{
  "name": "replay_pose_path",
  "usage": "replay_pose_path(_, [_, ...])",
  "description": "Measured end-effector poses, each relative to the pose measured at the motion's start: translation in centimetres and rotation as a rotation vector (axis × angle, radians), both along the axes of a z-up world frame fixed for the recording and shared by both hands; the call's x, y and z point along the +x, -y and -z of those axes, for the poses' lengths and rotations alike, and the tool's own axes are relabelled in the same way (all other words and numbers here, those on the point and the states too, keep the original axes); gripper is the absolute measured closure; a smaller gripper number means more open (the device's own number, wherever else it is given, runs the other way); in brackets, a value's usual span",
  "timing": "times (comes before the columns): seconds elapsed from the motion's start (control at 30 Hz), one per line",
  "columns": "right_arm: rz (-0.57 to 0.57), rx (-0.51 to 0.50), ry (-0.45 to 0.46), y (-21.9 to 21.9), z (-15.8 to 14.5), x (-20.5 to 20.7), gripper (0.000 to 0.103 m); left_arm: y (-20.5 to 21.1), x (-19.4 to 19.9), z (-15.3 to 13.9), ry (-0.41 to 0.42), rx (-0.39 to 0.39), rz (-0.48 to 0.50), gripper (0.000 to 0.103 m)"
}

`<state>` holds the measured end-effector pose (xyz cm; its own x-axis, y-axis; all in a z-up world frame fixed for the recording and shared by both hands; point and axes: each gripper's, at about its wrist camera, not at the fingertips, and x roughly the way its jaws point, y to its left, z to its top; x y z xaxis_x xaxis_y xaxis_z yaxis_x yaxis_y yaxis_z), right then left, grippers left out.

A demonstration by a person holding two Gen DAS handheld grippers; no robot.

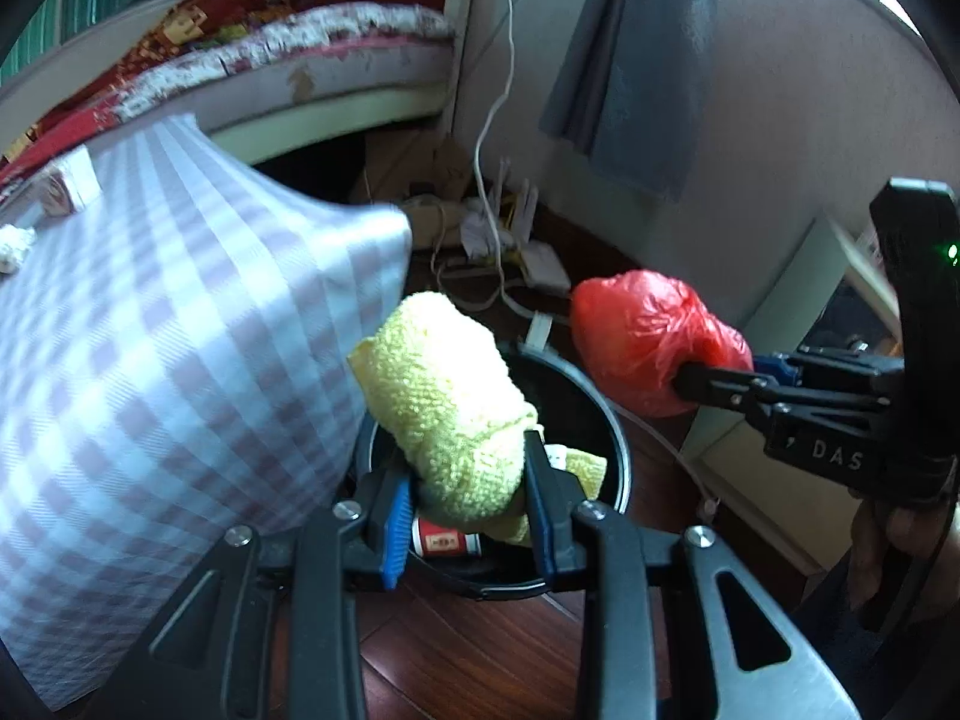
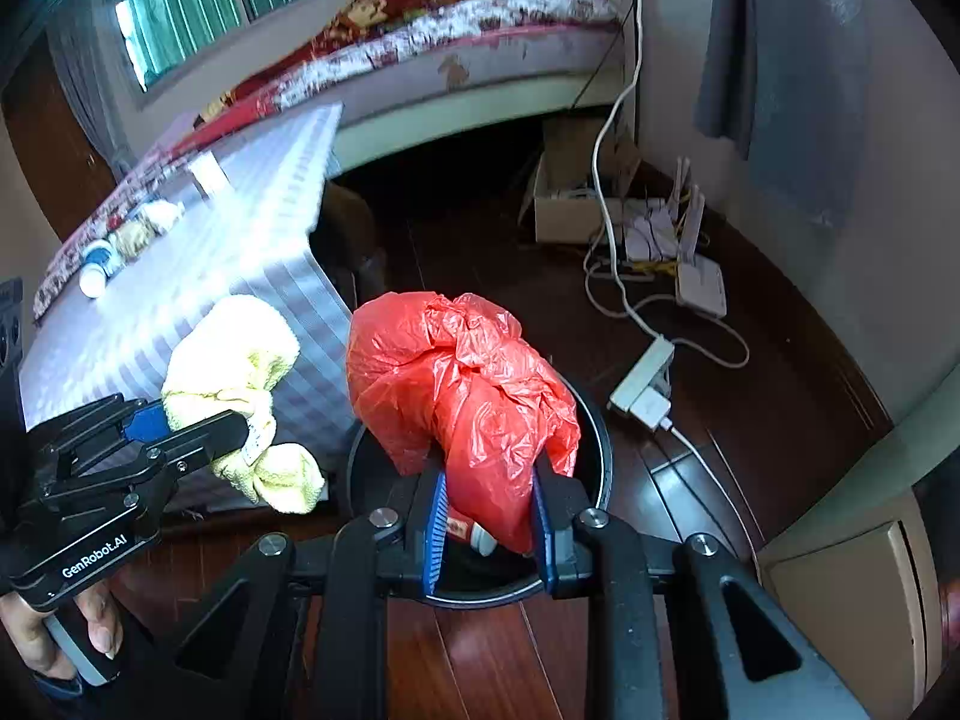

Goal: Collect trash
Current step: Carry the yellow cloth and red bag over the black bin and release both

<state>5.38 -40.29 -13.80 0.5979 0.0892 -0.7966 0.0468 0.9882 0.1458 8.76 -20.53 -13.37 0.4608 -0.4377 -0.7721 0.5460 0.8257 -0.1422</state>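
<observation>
While over bin (image 2: 603,468), right hand-held gripper (image 2: 489,531) clamps red bag (image 2: 462,384).

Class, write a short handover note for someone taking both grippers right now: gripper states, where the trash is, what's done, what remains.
Left gripper: shut on the yellow cloth, held over the black bin.
Right gripper: shut on the red plastic bag, also above the bin.
Done: both items picked up; a small bottle already lies in the bin.
Left: drop both in, then clear the items on the checked table.
</observation>
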Motion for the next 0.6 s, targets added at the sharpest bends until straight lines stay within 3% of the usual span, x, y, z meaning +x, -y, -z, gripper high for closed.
replay_pose_path(0.3, [-0.027,0.005,-0.095,0.0,4.1,2.5,0.078,0.9,1.3,2.1,-0.052,0.016,-0.009,0.069])
replay_pose_path(0.5, [-0.025,0.029,-0.12,0.1,5.2,3.6,0.078,1.1,2.1,3.6,-0.091,0.014,-0.023,0.069])
replay_pose_path(0.53, [-0.026,0.028,-0.122,0.0,5.3,3.8,0.078,1.0,2.1,3.8,-0.103,0.001,-0.014,0.067])
replay_pose_path(0.57, [-0.028,0.029,-0.126,0.0,5.4,4.0,0.078,1.0,2.7,4.0,-0.111,-0.005,-0.007,0.059])
replay_pose_path(0.6, [-0.034,0.033,-0.135,-0.2,5.6,4.2,0.078,1.1,2.7,4.2,-0.109,0.006,-0.016,0.041])
